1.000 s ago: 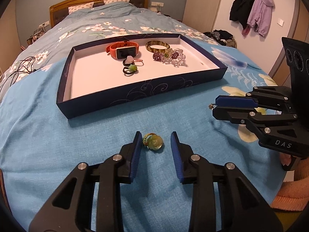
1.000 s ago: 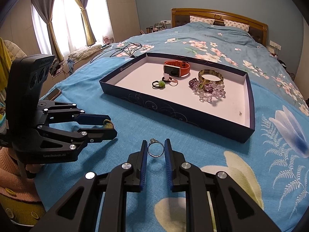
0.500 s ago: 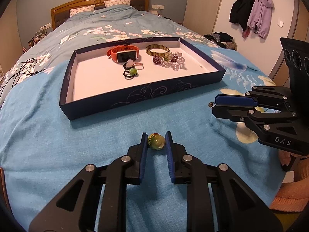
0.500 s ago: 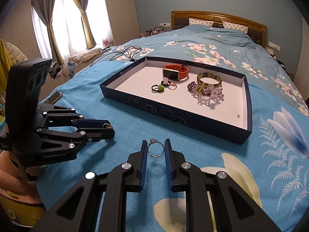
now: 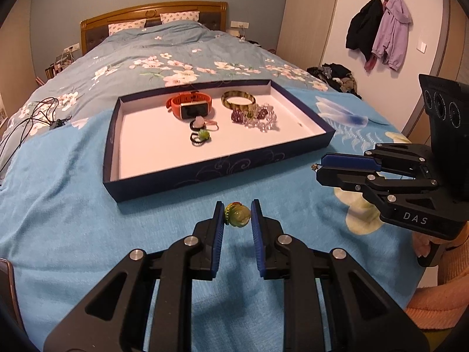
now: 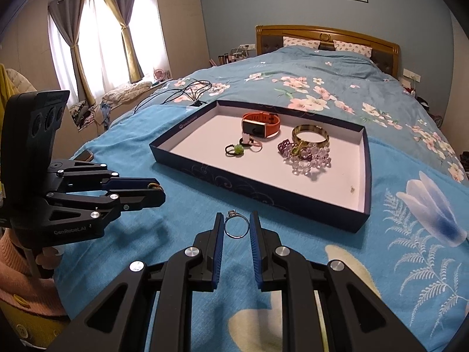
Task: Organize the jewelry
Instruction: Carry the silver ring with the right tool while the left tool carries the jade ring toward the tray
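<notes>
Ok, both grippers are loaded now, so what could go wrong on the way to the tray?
The silver ring is pinched only at its thin rim by the right gripper; it could twist out. The green bead ring sits at the very tips of the left gripper. Either could clip the tray wall.

My left gripper point(image 5: 237, 216) points forward and down, its two blue-padded fingers point(image 5: 218, 226) drawn close together and pressing on the green bead ring point(image 5: 238, 215) caught between their tips. My right gripper point(image 6: 236, 224) is angled the same way, its fingers point(image 6: 254, 231) pinching the thin silver ring point(image 6: 236, 226) upright between the pads, near their tips. From the left camera, the right gripper reaches in sideways to the right of my left fingers. The hand point(image 6: 44, 256) in a peach sleeve holding the left gripper shows below its handle.
</notes>
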